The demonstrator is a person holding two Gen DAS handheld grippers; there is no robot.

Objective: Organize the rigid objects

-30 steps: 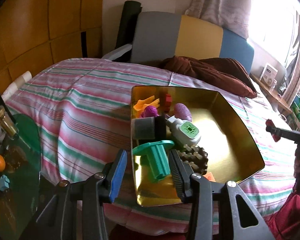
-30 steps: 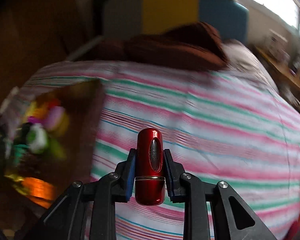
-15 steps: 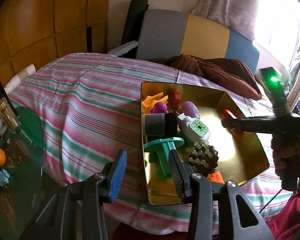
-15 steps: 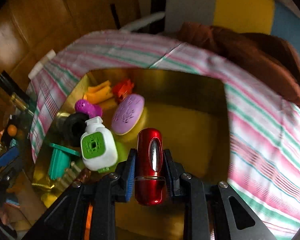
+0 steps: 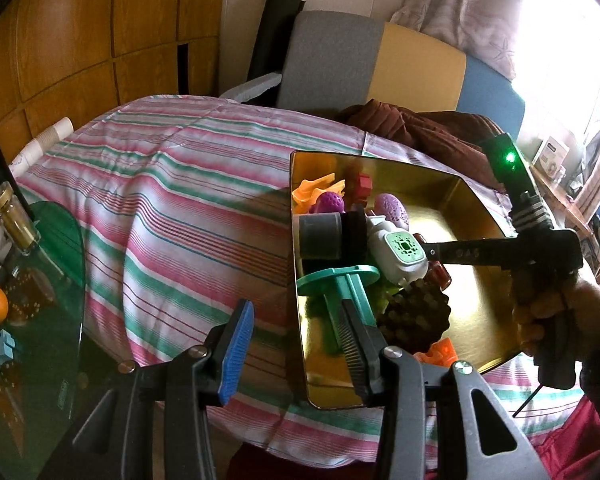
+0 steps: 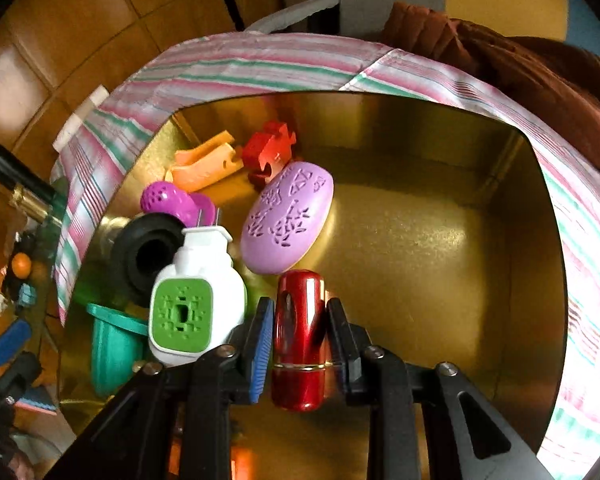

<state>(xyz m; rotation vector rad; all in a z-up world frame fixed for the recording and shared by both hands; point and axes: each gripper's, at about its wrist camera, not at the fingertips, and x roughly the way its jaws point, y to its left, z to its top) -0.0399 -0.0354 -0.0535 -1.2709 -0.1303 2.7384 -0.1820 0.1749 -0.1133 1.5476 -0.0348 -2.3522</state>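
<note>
A gold metal tray (image 5: 488, 308) lies on the striped bed and holds several small rigid items. In the right wrist view my right gripper (image 6: 300, 326) is low inside the tray (image 6: 440, 248); its jaws stand slightly apart around a shiny red capsule-shaped case (image 6: 300, 332), which looks loose between them. Beside it sit a white-and-green plug-in (image 6: 188, 308), a lilac oval (image 6: 288, 216), a black ring (image 6: 148, 252) and a teal part (image 6: 112, 344). My left gripper (image 5: 296, 344) is open and empty over the tray's near-left edge, by the teal part (image 5: 344, 284).
A striped bedspread (image 5: 172, 208) covers the bed, with a brown pillow (image 5: 432, 132) at the head. A green glass side table (image 5: 32, 320) at left holds a bottle, an orange and small items. A pine cone (image 5: 416, 316) and an orange piece lie at the tray's near end.
My right gripper carried the red case from over the bedspread into the tray and lowered it beside the plug-in; its jaws have opened slightly. My left gripper stayed open and shifted a little.
</note>
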